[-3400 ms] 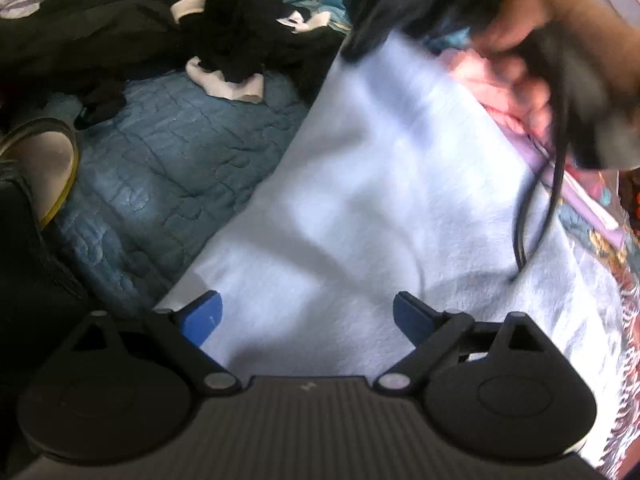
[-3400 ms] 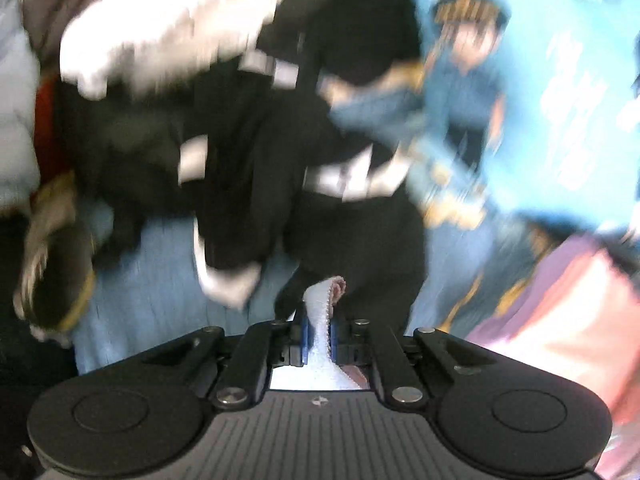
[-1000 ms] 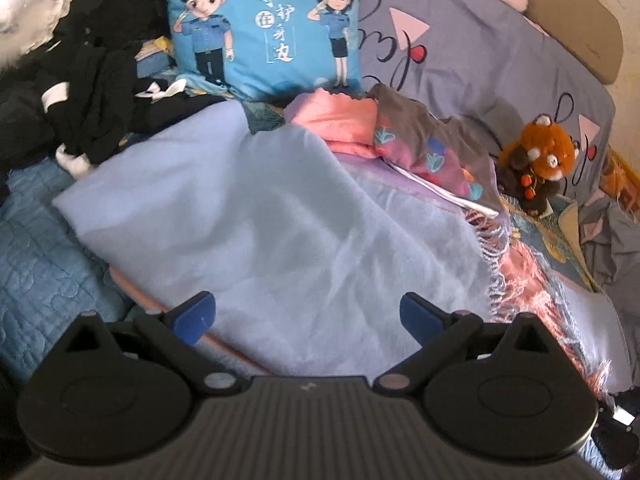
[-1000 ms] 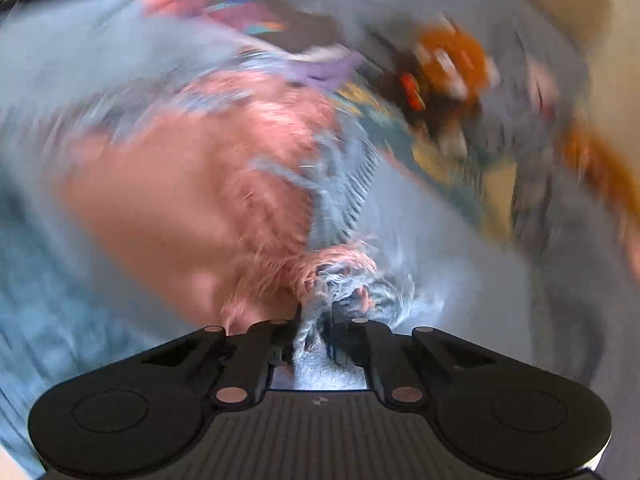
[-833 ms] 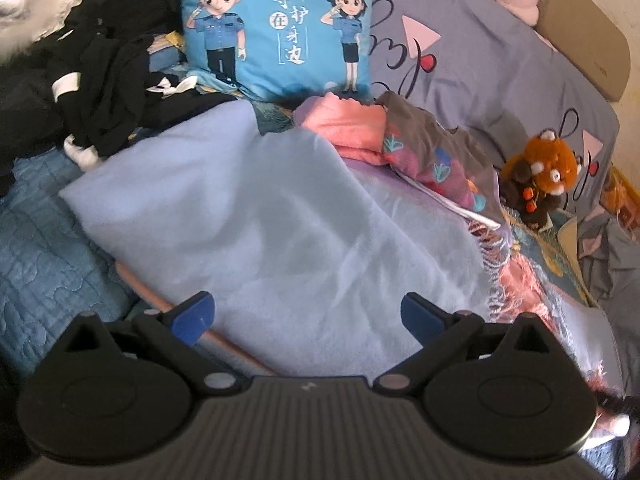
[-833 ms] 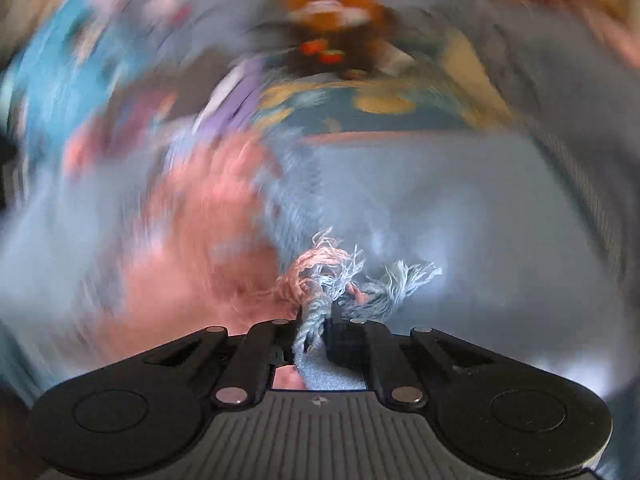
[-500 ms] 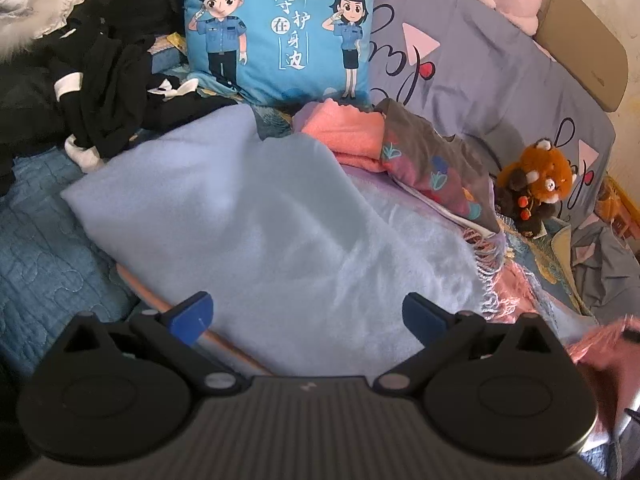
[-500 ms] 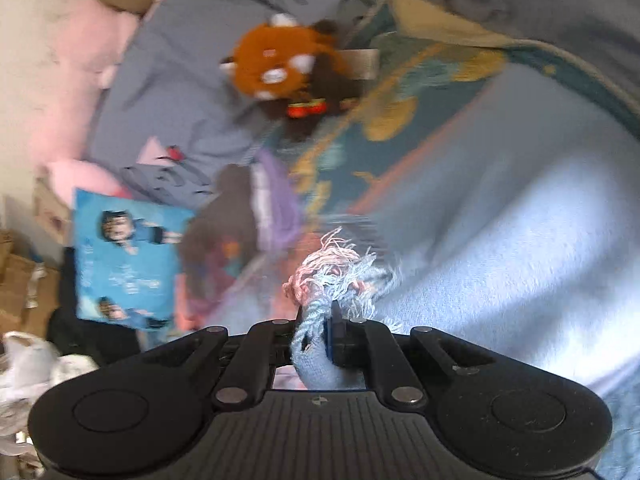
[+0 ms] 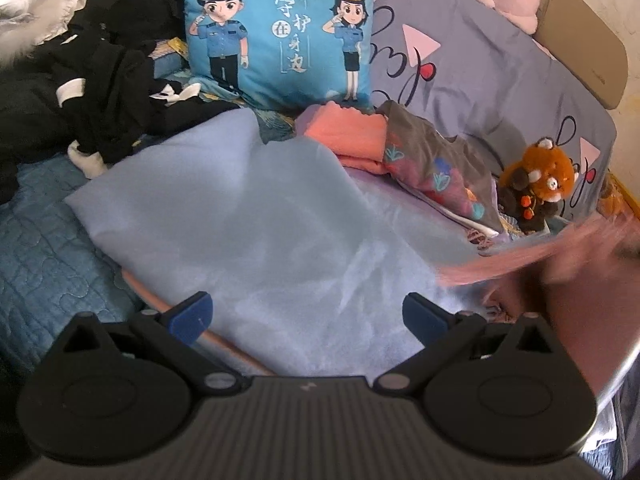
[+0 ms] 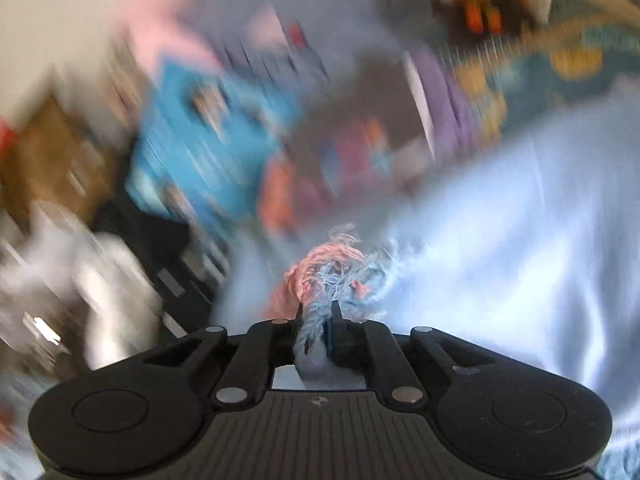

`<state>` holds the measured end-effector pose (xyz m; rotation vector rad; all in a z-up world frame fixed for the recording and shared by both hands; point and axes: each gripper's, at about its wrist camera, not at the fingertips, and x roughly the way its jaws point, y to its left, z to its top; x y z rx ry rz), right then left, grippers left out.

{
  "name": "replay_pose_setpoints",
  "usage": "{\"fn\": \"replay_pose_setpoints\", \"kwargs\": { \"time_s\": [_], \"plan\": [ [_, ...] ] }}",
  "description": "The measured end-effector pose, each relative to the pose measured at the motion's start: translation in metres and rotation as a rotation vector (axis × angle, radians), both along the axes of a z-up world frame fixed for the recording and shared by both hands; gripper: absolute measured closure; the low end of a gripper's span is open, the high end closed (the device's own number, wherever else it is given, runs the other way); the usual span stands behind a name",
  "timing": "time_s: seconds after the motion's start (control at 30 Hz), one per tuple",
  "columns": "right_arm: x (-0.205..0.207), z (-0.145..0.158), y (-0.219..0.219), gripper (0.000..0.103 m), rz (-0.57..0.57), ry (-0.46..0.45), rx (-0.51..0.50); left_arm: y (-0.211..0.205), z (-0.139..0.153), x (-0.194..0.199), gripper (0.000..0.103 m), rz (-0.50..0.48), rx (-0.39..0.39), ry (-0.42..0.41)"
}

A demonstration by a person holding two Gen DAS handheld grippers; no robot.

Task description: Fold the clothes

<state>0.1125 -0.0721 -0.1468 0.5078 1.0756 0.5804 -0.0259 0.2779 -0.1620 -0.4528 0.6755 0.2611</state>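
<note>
A pale blue scarf (image 9: 256, 216) with a pink underside lies spread across the bed in the left wrist view. My left gripper (image 9: 307, 314) hovers open just above its near edge, blue pads wide apart, nothing between them. At the right edge of that view a blurred pink end of the scarf (image 9: 500, 264) is lifted in the air. In the right wrist view my right gripper (image 10: 318, 320) is shut on the fringed blue and pink end of the scarf (image 10: 332, 268), with pale blue cloth (image 10: 520, 240) trailing off to the right. That view is heavily motion blurred.
A blue cartoon pillow (image 9: 280, 28) stands behind the scarf. Folded orange and patterned clothes (image 9: 400, 148) lie to its right, and a red panda plush (image 9: 536, 180) beyond them. Black garments (image 9: 100, 92) are heaped at the left on a blue quilt (image 9: 44, 256).
My right gripper has swung the fringed end up and over toward the left, and that pink end has come into the left wrist view. The left gripper has stayed open in place.
</note>
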Motion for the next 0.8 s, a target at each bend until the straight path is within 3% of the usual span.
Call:
{"fn": "replay_pose_setpoints", "kwargs": {
  "time_s": [0.07,0.13,0.2,0.33,0.4,0.47,0.53,0.63,0.73,0.8],
  "plan": [
    [-0.008,-0.031,0.028,0.094,0.056,0.018,-0.132,-0.001,0.000,0.000,0.001,-0.007,0.002,0.000],
    [-0.012,-0.053,0.046,0.090,0.079,0.041,-0.202,-0.001,-0.001,0.000,0.001,-0.005,0.001,0.002],
    [-0.011,-0.060,0.051,0.086,0.075,0.059,-0.188,0.000,-0.002,0.000,0.001,-0.003,-0.007,0.005],
    [-0.001,-0.043,0.054,0.063,0.171,0.068,-0.181,-0.001,-0.003,0.003,0.001,-0.016,-0.012,0.012],
    [0.002,-0.020,0.048,0.062,0.188,-0.003,-0.181,-0.004,-0.003,0.004,0.001,-0.028,-0.001,0.014],
    [0.006,0.005,0.040,0.052,0.180,-0.123,-0.209,-0.007,-0.003,0.005,0.001,-0.040,0.010,0.014],
    [0.017,0.024,0.035,0.044,0.135,-0.247,-0.315,-0.009,-0.003,0.006,0.001,-0.047,0.011,0.015],
    [0.039,0.030,0.045,0.044,0.132,-0.389,-0.534,-0.011,-0.004,0.007,0.001,-0.054,0.006,0.017],
    [0.058,0.015,0.073,0.047,0.319,-0.551,-0.729,-0.015,-0.003,0.008,0.001,-0.081,0.005,0.006],
    [0.072,0.005,0.090,0.053,0.491,-0.565,-0.760,-0.025,-0.002,0.011,0.001,-0.137,-0.004,-0.013]
  ]
}}
